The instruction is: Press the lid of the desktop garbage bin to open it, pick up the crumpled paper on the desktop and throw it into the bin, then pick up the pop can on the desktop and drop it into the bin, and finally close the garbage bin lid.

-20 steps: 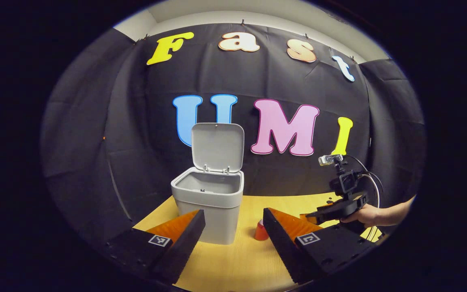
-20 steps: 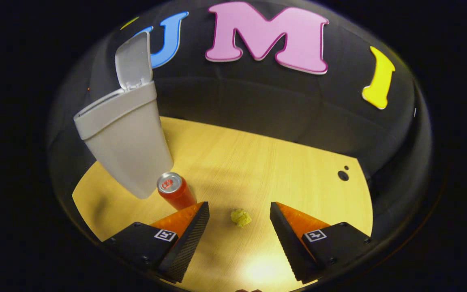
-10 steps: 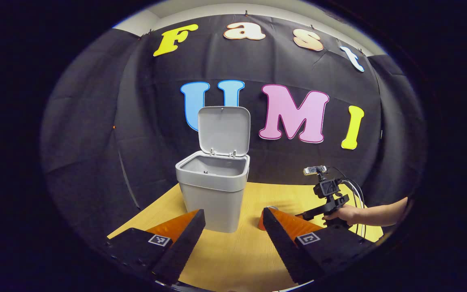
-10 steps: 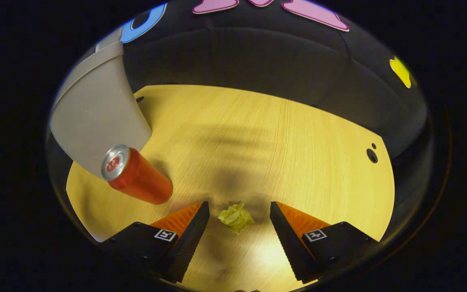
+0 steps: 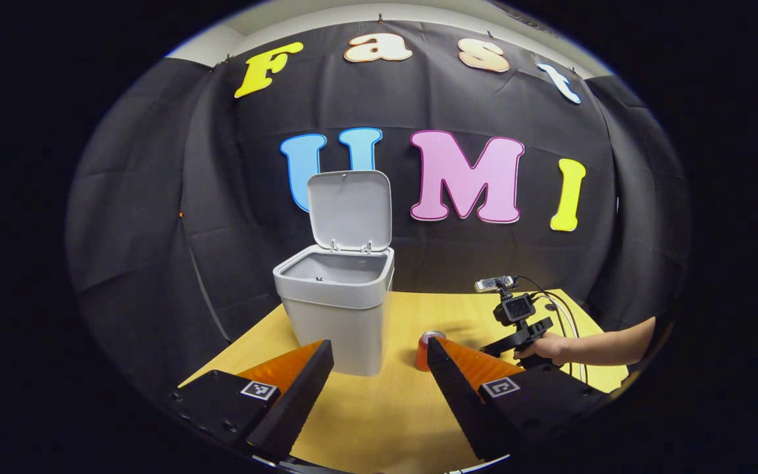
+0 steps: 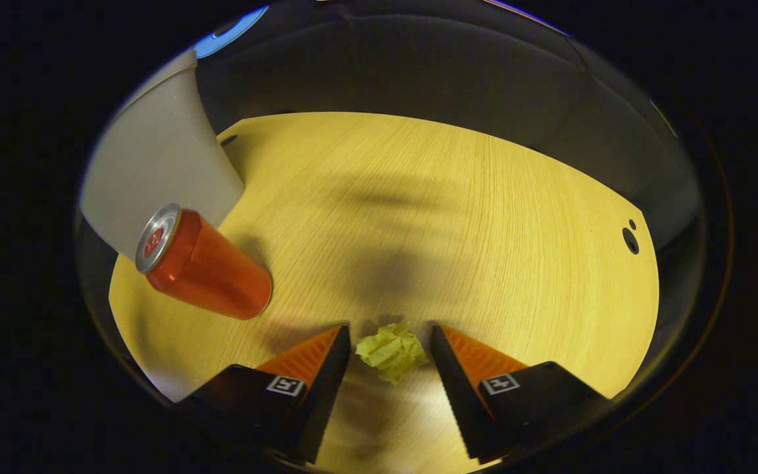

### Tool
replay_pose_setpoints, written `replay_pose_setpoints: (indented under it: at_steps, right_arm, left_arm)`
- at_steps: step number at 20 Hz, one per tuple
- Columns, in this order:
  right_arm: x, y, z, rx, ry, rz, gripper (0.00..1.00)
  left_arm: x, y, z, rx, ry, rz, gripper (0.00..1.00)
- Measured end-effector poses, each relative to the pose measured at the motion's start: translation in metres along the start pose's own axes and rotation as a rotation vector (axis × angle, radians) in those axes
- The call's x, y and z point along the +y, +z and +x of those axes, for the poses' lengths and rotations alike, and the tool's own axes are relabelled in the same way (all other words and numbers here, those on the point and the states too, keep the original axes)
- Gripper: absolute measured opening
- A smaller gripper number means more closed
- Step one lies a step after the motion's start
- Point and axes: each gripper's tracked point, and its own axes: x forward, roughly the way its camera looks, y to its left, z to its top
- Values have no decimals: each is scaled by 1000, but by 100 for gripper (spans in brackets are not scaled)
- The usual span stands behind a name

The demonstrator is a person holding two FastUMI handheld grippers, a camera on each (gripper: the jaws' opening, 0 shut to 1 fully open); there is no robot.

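The right gripper (image 6: pixel 389 352) has come down low over the counter (image 6: pixel 471 217) in the last second, and its jaws have narrowed from a wide spread until they flank the crumpled paper (image 6: pixel 391 350), a small yellow-green wad. The paper sits squarely between them, a sliver of gap on either side as far as I can tell, so they are closing in but not yet pressing it. The wad still rests on the wood.

The red pop can (image 6: pixel 202 266) stands upright just beside the grey garbage bin (image 5: pixel 336 309), well apart from the paper, untouched. The bin's lid (image 5: pixel 349 209) is already up, tilted back on its hinge, so the opening step looks done.

The left gripper (image 5: pixel 379 375) hangs back in front of the bin, jaws wide and holding nothing. From there I see the person's hand (image 5: pixel 540 345) low at the counter on the far side.

I judge the pinch is moments away; the paper is light and springy, so it may squirt out if the squeeze is off-centre.
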Motion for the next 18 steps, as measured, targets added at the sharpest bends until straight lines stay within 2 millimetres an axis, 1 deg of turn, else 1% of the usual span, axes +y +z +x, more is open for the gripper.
replay_pose_setpoints:
  at_steps: [2, 4, 5, 6, 7, 8, 9, 10, 11, 14, 16, 18]
  right_arm:
    - [0, -4, -3, 6, -1, -2, 65]
    - [1, -5, -2, 10, 3, -12, 63]
    - [4, -8, -2, 16, 4, -12, 41]
    - [4, -9, -3, 21, 5, -14, 46]
    - [3, -10, -5, 27, 4, -12, 42]
    - [2, -9, -9, 27, 1, -9, 41]
    - [0, -6, -13, 17, -5, -4, 37]
    - [-1, -2, -21, 3, -8, 5, 35]
    - [-1, 3, -34, -19, -11, 13, 35]
    - [2, 31, -72, -113, -20, 36, 35]
    - [8, 50, -103, -159, -21, 22, 34]
    - [18, 76, -138, -220, -14, 5, 34]
  left_arm:
    - [-8, 2, 2, -3, -14, -5, 97]
    - [-16, 4, 1, -7, -40, -5, 97]
    - [-21, 6, 1, -13, -55, -3, 97]
    - [-23, 8, 1, -21, -69, -1, 97]
    - [-25, 8, 3, -22, -82, 0, 97]
    - [-26, 6, 6, -15, -90, -2, 97]
    - [-26, 6, 7, -14, -97, -8, 97]
    - [-26, 7, 7, -22, -108, -15, 97]
    - [-27, 9, 7, -27, -124, -23, 97]
    - [-23, 4, 9, -24, -158, -30, 97]
    - [-16, 2, 9, -29, -174, -33, 97]
    - [-11, -4, 9, -35, -195, -33, 97]
